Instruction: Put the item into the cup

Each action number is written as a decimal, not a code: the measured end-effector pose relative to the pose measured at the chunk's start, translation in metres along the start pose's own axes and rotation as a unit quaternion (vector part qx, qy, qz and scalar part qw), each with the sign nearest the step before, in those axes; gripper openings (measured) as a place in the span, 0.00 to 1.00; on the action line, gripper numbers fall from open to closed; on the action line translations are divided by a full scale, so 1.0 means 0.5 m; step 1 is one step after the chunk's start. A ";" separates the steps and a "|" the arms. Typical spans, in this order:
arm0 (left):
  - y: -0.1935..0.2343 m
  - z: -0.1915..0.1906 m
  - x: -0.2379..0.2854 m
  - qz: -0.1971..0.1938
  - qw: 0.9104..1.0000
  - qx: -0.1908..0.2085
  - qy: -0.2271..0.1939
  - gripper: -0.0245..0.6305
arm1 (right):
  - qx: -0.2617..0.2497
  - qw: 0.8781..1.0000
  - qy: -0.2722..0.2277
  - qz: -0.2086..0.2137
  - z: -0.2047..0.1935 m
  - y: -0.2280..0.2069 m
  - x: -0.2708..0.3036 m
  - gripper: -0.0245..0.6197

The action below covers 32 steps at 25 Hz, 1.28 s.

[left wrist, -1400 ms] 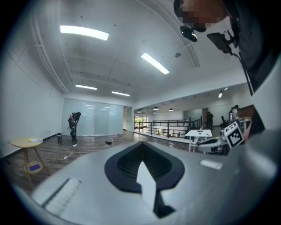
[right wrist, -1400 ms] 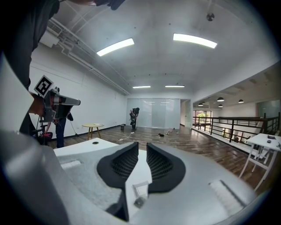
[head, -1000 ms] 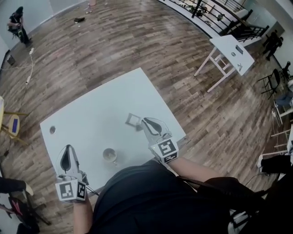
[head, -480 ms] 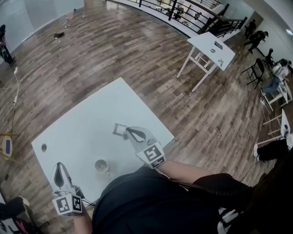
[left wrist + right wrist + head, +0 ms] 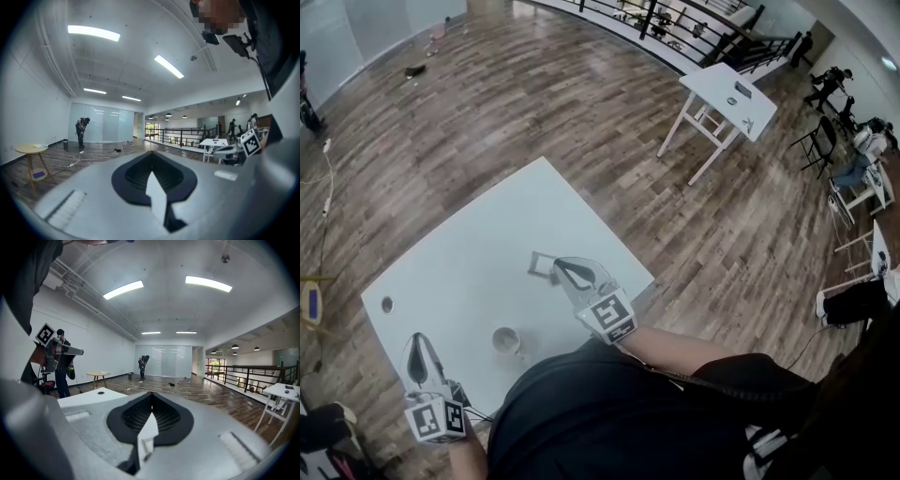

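Observation:
On the white table (image 5: 487,253) stands a small pale cup (image 5: 504,339), close to the near edge. My right gripper (image 5: 555,269) is to the cup's right and farther back. It is shut on the item (image 5: 541,265), a small grey frame-like piece that sticks out past the fingertips. In the right gripper view the jaws meet at the tip of the right gripper (image 5: 151,414), with a small pale piece of the item (image 5: 146,442) pinched low between them. My left gripper (image 5: 416,342) hangs over the table's near left corner, left of the cup. The left gripper (image 5: 150,174) is shut and holds nothing.
A dark round hole (image 5: 387,304) marks the table near its left edge. A second white table (image 5: 727,94) stands far off on the wood floor, with a black railing (image 5: 675,23) behind it. A round yellow side table (image 5: 97,374) and a distant person (image 5: 143,365) are across the room.
My right gripper's jaws have closed on the item. The head view has shifted, so the table and cup sit lower and further left in it. The left gripper stays by the near left corner.

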<state>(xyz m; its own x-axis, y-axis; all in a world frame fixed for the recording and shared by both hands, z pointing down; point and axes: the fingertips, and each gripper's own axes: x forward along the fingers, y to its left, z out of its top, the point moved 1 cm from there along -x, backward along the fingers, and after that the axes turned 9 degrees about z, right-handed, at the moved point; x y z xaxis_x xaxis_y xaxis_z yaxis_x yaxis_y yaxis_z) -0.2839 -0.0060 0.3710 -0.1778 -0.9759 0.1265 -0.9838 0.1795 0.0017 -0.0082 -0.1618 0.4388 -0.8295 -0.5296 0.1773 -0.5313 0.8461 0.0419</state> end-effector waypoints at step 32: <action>-0.059 0.038 -0.006 -0.001 1.000 0.012 -0.011 0.04 | 0.002 1.000 0.002 0.008 -0.011 -0.032 -0.030 0.04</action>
<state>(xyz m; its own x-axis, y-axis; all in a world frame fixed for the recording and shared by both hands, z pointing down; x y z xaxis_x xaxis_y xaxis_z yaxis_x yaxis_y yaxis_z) -0.2546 -0.0110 0.3517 -0.1762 -0.9788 0.1044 -0.9844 0.1748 -0.0219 0.0138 -0.1673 0.4411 -0.8375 -0.5150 0.1828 -0.5178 0.8548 0.0358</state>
